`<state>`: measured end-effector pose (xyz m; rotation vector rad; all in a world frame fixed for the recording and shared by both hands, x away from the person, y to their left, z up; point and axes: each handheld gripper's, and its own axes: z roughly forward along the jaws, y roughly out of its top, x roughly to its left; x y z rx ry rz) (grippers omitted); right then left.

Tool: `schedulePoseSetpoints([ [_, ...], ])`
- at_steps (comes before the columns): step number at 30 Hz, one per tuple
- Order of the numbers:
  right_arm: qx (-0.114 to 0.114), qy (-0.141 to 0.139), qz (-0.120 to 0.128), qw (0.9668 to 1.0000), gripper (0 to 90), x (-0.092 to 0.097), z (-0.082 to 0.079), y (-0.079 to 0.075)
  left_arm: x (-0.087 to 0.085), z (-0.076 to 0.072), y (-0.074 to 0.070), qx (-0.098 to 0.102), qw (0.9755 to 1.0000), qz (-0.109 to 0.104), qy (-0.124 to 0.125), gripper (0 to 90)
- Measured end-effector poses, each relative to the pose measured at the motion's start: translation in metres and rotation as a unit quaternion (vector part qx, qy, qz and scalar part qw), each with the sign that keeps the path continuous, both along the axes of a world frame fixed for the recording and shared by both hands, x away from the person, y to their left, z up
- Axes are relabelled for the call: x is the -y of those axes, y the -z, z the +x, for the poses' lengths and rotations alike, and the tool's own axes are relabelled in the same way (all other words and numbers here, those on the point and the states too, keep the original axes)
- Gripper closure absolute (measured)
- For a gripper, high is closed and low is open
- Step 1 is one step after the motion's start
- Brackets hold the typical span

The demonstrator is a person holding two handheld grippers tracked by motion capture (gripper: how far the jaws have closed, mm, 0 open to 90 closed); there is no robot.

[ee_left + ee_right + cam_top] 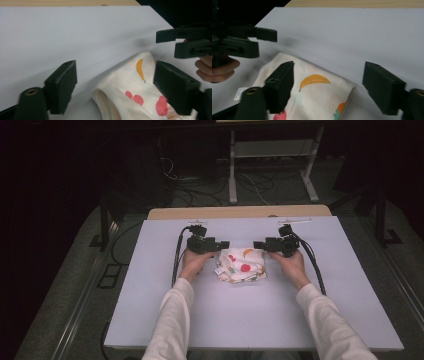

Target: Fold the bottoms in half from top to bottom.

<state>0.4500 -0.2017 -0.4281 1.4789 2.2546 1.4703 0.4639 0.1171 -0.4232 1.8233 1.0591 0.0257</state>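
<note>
Fruit-print cloth (241,265) lay folded on the white table (250,320). Left gripper (223,245) and right gripper (259,245) flanked its far edge, jaws apart, gripping nothing.

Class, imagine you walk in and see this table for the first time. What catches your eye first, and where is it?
The folded cloth with bright fruit prints lies in the middle of the pale table, the one splash of colour. The left gripper and right gripper sit at its far corners, jaws open and pointing at each other. Behind the table the room is dark.

Dim lab, floor cables (250,182), metal stand (272,162)
</note>
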Motion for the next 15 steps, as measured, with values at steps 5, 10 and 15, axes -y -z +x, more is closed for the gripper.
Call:
schedulePoseSetpoints([
  [5, -0.004, -0.002, -0.010, 0.9999, 9.5, 0.005, -0.002, -0.005, -0.004, -0.003, -0.006, 0.000, 1.0000, 0.001, 0.006, 8.9],
  [10, -0.008, -0.009, -0.019, 0.9997, 0.0, 0.007, -0.005, -0.009, -0.005, -0.009, -0.010, 0.000, 0.9999, 0.012, 0.011, 0.0],
  [15, 0.001, -0.020, -0.030, 0.9994, 0.0, 0.010, -0.011, -0.017, -0.007, -0.018, -0.017, 0.020, 0.9997, 0.014, 0.007, 0.0],
])
